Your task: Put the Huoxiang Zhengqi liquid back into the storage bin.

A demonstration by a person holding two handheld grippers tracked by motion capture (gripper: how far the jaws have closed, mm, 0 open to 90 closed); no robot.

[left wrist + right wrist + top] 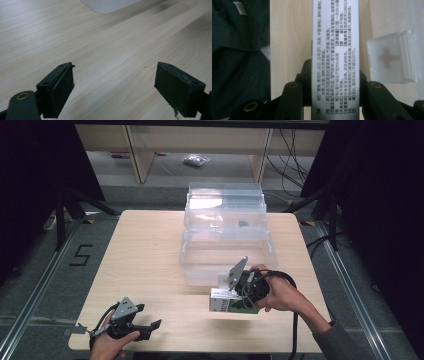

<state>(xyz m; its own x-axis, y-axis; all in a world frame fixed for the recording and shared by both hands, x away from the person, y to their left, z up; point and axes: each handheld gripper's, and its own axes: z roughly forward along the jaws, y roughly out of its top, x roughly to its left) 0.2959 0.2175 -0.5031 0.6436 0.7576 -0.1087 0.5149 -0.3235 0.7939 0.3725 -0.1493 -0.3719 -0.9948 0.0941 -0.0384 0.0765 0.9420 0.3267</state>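
right gripper [235,296]: closed on box [335,57], held over table [150,265] | bin [225,235] just beyond it | left gripper [115,87]: wide open, nothing held, low over wood | grey floor [45,270] seen around

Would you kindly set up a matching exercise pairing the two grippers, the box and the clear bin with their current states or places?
Things:
1. left gripper
2. right gripper
3. box
4. bin

States or places:
A. clear, standing at the table's far side
B. open over bare wood
C. white with printed text, held in jaws
D. shut on a carton

Pairs: 1-B, 2-D, 3-C, 4-A
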